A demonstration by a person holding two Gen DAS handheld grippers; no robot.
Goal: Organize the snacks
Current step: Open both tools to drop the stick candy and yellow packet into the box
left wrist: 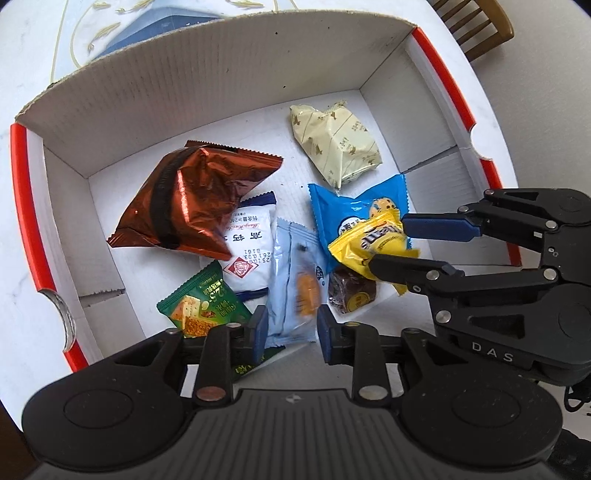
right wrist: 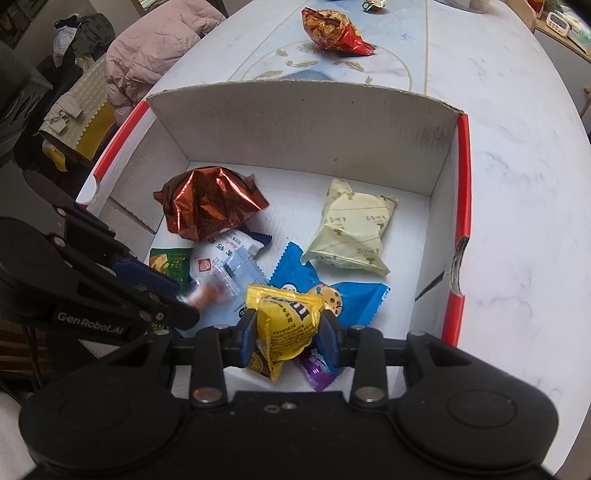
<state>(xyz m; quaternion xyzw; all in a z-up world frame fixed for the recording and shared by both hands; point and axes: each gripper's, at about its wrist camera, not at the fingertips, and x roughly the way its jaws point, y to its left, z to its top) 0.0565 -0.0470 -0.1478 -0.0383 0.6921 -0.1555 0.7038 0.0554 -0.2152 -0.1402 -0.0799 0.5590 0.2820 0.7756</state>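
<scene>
The yellow candy packet (right wrist: 286, 325) sits between the right gripper (right wrist: 288, 338) fingers, whose blue pads press its sides, low over the near part of the white box (right wrist: 303, 122). Under it lie a purple wrapper (right wrist: 319, 371) and a blue cookie packet (right wrist: 354, 295). Just left of those fingers, the left gripper (left wrist: 291, 330) stands released around a pale blue packet (left wrist: 295, 280), its pads a little off the wrapper, which looks blurred. Beyond the fingers lie a green cracker packet (left wrist: 201, 302), a white packet (left wrist: 247, 254), a brown foil bag (left wrist: 192, 199) and a cream packet (left wrist: 334, 144). Past the box, a red snack bag (right wrist: 332, 33) rests on the surface (right wrist: 517, 184).
</scene>
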